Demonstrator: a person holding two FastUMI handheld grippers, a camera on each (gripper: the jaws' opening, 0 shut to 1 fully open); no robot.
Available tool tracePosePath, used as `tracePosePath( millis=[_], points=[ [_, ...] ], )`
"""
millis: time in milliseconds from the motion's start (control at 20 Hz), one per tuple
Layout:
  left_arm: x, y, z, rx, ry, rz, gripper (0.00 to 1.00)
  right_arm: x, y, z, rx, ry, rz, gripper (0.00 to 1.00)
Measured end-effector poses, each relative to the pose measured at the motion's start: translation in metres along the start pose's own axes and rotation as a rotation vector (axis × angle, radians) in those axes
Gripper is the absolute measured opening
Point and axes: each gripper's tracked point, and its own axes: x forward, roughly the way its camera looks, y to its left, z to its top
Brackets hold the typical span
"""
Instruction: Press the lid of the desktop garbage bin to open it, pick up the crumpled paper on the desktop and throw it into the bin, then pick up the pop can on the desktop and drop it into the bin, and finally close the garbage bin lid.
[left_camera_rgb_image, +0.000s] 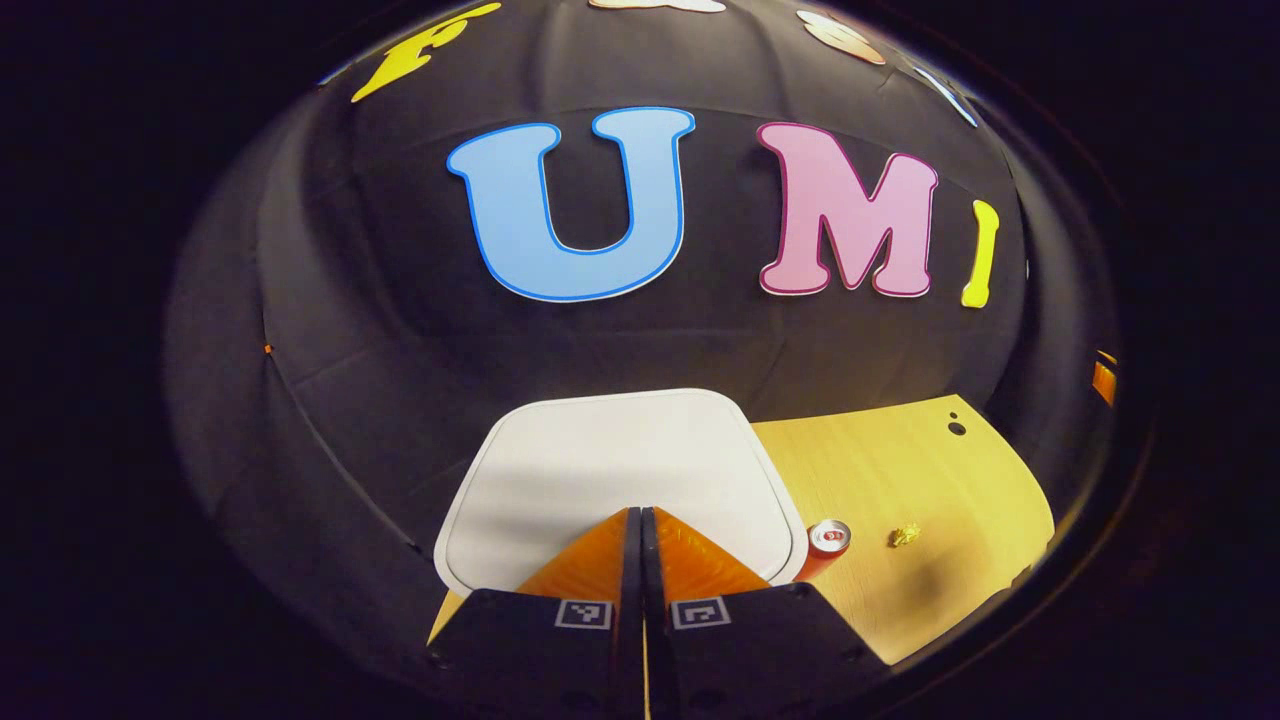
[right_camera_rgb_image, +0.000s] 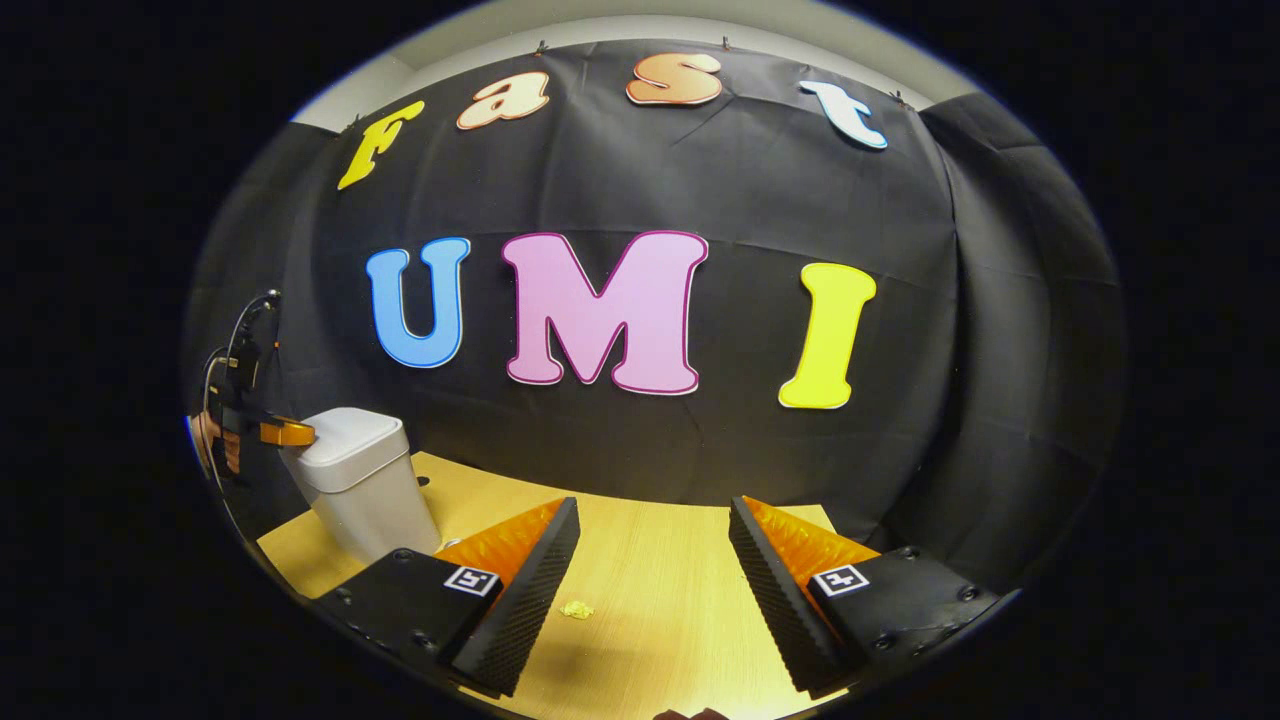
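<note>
The bin (right_camera_rgb_image: 362, 490) stands at the bench's (right_camera_rgb_image: 660, 590) left end, lid (left_camera_rgb_image: 620, 480) down. The left gripper (left_camera_rgb_image: 641, 515), fingers pressed together and empty, hangs over the lid. Right of the bin stand the can (left_camera_rgb_image: 829, 539) and, beyond it, the paper (left_camera_rgb_image: 905, 535). The right gripper (right_camera_rgb_image: 655, 520) is wide open, empty, above the paper.

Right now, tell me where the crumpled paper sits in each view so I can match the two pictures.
Left gripper view: the crumpled paper lies on the wooden desktop, lower right, just right of the pop can.
Right gripper view: it lies low in the picture, left of centre, on the desktop between the open right claw's fingers, nearer the left one.
Shared landmark: the white garbage bin, its lid closed.
</note>
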Motion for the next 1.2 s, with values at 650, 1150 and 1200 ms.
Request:
tracePosePath(
  millis=[650,1150,1200],
  points=[
    [-0.056,-0.008,0.095,0.026,-0.34,0.012,0.24,0.019,0.035,-0.002,-0.013,0.011,0.074,0.98],
    [-0.126,-0.054,0.107,0.059,-0.434,0.035,0.89,0.054,0.056,-0.026,-0.042,0.05,0.181,0.97],
    [-0.132,-0.058,0.106,0.066,-0.436,0.041,0.89,0.06,0.059,-0.032,-0.048,0.058,0.196,1.0]
  ],
)
